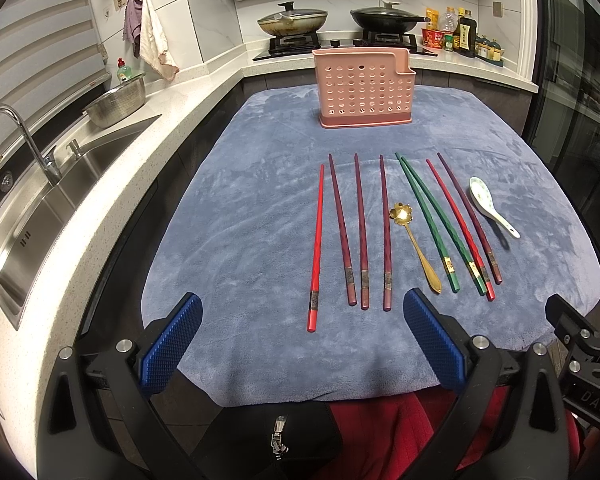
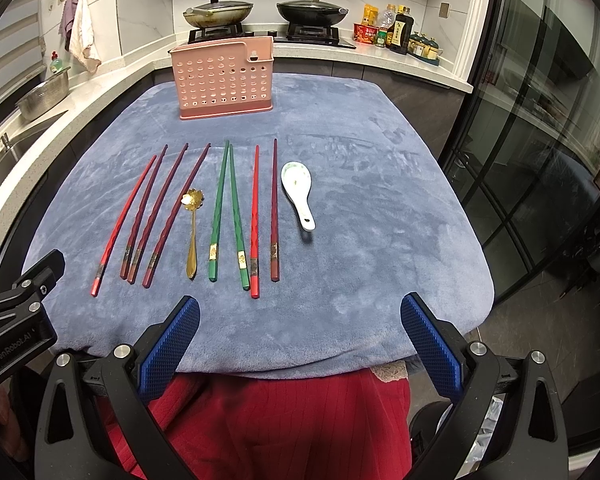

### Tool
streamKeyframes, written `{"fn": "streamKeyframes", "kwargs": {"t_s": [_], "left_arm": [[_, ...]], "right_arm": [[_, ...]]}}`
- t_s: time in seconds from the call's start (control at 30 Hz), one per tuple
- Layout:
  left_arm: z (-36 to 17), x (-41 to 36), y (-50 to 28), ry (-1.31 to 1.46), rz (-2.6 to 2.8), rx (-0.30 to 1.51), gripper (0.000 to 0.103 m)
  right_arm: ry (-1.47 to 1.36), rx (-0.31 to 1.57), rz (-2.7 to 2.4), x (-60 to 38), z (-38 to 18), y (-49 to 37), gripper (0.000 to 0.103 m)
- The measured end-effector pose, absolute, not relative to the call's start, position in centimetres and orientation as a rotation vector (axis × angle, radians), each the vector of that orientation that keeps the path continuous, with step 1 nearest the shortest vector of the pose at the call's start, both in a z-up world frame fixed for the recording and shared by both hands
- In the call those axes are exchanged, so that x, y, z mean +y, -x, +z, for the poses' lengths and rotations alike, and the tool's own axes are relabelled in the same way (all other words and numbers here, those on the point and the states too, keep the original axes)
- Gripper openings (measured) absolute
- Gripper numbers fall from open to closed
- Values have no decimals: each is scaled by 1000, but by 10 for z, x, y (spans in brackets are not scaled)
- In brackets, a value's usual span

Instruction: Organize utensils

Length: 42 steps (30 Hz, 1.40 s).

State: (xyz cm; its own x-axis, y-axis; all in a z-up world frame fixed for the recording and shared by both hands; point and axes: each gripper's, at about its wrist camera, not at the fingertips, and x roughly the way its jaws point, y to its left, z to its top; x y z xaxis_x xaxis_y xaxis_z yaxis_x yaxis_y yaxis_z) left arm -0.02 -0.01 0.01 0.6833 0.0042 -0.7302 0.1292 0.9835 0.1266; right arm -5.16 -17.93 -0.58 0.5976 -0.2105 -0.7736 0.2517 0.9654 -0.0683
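Nothing is sorted yet: eight chopsticks (image 1: 386, 232), a gold spoon (image 1: 414, 245) and a white spoon (image 1: 490, 205) lie mid-frame on the blue cloth (image 1: 240, 208). The pink holder (image 1: 364, 88), top centre, looks empty, though its inside is hidden. My left gripper (image 1: 302, 344) and right gripper (image 2: 300, 340) wait at the bottom edge, jaws wide, holding nothing.

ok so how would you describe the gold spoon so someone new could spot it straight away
Start at the blue-grey plush cloth covering the table, in front of the pink perforated plastic utensil holder. In the row of long chopsticks, find the two green chopsticks; just left lies the small gold metal spoon. It alone is shiny gold, with a flower-shaped bowl, shorter than the chopsticks.
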Motion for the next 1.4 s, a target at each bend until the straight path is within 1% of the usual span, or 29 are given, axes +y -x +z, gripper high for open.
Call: {"fn": "streamKeyframes", "kwargs": {"t_s": [0.43,0.6,0.97,1.17,1.23,1.3,1.4], "left_arm": [[1,9,-15,-145,-73,849,96],[-15,14,-31,-87,-91,903,96],[-48,25,-81,-65,-69,1014,95],[-73,23,-99,-83,-71,1091,82],[-82,23,-101,-86,-74,1119,74],[-87,24,-101,-82,-80,1140,69],[-90,25,-101,-79,-84,1157,65]], "right_arm": [[-69,895,-270,-188,-8,48,96],[-81,909,-274,-194,-12,36,96],[-102,941,-281,-213,-26,-7,96],[-120,964,-292,-224,-37,-30,96],[-125,971,-290,-226,-41,-35,95],[-127,979,-291,-227,-44,-39,95],[-128,991,-286,-227,-49,-43,93]]}}
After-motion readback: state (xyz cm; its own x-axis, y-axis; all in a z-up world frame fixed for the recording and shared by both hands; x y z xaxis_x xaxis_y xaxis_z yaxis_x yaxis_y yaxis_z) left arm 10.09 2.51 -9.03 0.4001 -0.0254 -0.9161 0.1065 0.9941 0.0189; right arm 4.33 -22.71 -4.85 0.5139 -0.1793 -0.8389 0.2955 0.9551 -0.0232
